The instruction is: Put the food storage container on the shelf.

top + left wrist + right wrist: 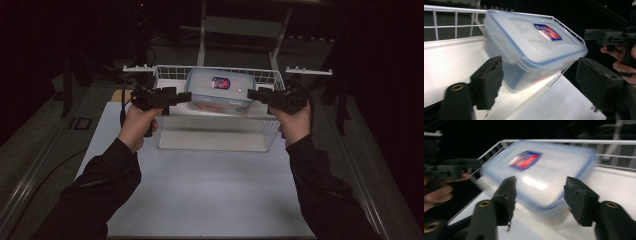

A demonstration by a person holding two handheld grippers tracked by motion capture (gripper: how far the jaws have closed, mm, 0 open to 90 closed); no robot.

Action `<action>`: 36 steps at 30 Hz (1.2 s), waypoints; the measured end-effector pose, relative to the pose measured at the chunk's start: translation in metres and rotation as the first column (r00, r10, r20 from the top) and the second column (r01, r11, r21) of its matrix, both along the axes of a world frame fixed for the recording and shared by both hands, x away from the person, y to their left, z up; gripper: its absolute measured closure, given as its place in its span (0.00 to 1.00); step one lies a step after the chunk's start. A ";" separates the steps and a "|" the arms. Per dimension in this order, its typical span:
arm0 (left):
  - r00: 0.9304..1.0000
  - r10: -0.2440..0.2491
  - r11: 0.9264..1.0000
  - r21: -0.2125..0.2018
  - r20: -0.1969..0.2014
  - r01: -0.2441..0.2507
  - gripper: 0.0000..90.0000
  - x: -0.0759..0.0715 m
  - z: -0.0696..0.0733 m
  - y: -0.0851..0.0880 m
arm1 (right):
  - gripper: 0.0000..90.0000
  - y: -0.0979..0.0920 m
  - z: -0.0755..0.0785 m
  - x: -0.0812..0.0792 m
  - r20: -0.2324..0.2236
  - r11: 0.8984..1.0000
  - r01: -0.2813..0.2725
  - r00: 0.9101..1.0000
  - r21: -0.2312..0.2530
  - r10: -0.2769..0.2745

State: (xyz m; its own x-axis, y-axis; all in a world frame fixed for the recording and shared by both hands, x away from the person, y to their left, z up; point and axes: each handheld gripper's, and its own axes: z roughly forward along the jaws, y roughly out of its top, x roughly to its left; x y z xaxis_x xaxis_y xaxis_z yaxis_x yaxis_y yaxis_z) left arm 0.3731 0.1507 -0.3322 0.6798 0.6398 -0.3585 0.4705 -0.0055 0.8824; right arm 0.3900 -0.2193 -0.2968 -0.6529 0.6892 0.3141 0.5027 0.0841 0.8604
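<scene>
Clear lidded plastic box [220, 90] upper centre in white wire basket [267, 135], left gripper [184, 96] and right gripper [254, 94] open at its ends, bare white tabletop [210, 190] below.

The lidded box [541, 172] smears into a blur in my right gripper view, so I can't read its red and blue label [525, 160] there. In the high view that label [221, 83] is too small to read, and the reddish contents under the lid stay unidentifiable. My left tongs [536, 82] hide the box's lower corner in the left gripper view. The wire basket [454, 25] runs off that picture's left edge.
</scene>
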 end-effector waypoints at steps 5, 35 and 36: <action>0.999 -0.018 0.999 0.040 0.052 0.016 0.00 -0.025 -0.012 -0.009 | 0.83 0.012 -0.011 -0.014 -0.005 0.995 -0.100 0.995 -0.019 0.100; 0.992 -0.033 0.996 0.086 0.122 0.022 0.00 -0.073 -0.076 -0.029 | 0.73 0.036 -0.050 -0.005 -0.026 0.993 -0.102 0.995 -0.060 0.100; 0.991 -0.038 0.997 0.077 0.130 0.028 0.00 -0.074 -0.076 -0.029 | 0.66 0.036 -0.051 -0.010 -0.019 0.992 -0.115 0.993 -0.059 0.114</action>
